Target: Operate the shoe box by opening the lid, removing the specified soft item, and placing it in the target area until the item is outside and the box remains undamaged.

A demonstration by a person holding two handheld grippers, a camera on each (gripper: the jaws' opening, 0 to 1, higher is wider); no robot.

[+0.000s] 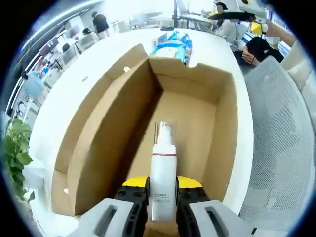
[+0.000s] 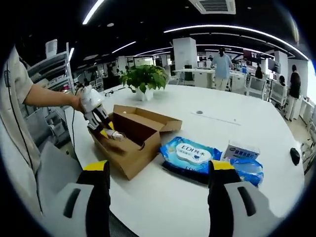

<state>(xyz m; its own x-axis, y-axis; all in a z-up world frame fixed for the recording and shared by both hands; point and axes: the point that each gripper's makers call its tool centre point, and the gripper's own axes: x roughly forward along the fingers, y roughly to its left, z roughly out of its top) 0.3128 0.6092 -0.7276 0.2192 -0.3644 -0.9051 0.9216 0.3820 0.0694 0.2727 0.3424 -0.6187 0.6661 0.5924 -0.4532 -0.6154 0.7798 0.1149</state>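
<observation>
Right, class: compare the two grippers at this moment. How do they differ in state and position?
The left gripper is shut on a white pump bottle; the right gripper is open and holds nothing. The left gripper reaches into the open cardboard box; the right gripper hangs over the white table, facing the blue wet-wipes pack. Both have yellow-tipped black jaws.
</observation>
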